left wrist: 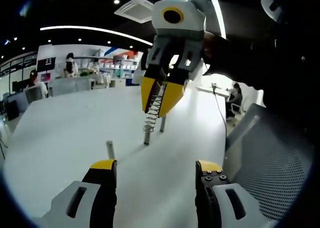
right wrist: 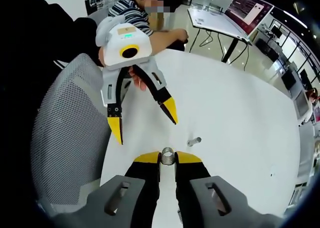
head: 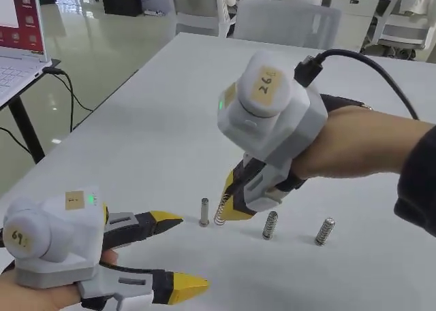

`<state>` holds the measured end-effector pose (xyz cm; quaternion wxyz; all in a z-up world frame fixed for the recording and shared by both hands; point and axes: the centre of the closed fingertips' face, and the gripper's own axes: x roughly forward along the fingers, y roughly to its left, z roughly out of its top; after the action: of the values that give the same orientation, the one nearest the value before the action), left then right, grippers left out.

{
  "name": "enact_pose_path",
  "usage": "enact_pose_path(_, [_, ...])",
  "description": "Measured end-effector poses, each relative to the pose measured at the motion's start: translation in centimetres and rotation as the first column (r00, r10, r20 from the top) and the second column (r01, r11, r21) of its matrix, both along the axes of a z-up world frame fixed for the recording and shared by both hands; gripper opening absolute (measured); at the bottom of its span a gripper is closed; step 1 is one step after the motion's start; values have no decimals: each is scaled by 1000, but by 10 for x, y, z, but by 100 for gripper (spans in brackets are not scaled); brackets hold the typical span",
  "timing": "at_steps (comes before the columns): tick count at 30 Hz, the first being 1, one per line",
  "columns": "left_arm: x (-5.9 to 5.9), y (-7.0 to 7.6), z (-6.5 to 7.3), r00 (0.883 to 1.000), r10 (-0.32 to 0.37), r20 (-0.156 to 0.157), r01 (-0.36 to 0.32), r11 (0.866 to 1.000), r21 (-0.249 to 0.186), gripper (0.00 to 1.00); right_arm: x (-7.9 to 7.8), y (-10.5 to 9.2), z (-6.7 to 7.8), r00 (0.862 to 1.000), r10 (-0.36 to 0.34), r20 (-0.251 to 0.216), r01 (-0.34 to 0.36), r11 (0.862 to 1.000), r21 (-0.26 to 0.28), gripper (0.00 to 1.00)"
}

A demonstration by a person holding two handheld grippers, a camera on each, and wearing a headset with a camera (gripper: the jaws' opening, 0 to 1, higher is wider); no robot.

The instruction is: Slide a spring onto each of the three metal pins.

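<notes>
White table [head: 136, 113] — R tongs [head: 232, 203] pinch spring [head: 221, 211] beside bare pin [head: 204, 212].

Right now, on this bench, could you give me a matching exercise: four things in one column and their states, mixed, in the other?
1 left gripper
2 right gripper
3 leftmost pin
4 rightmost pin

A carries a fitted spring
B jaws open, empty
C bare
D shut on the held spring

Pairs: 1-B, 2-D, 3-C, 4-A

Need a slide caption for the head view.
Right gripper holds a spring beside the last bare pin; left gripper open nearby.
</notes>
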<state>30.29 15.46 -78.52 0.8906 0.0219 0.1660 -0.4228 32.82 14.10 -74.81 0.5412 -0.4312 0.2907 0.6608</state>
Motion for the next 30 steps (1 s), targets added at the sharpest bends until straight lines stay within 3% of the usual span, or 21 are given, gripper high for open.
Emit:
enact_pose_path(5, [2,2,-1,1000,12,1,-12,1000,5,65,11,0,3,1000,-8,20,8,1000,-4,8])
enact_pose_path(14, [3,8,-3,1000,27,6,-27,1000,11,69,27,9,8,999,-21,38,21,1000,3,8])
enact_pose_path(19, [4,11,-4,999,38,18,-38,999,19,72,33,14,5,998,-19,59,19,1000,-8,8])
enact_pose_path(30, [6,15,-4,998,52,30,-53,998,25,75,43,26,-2,998,-24,56,24,1000,-14,8])
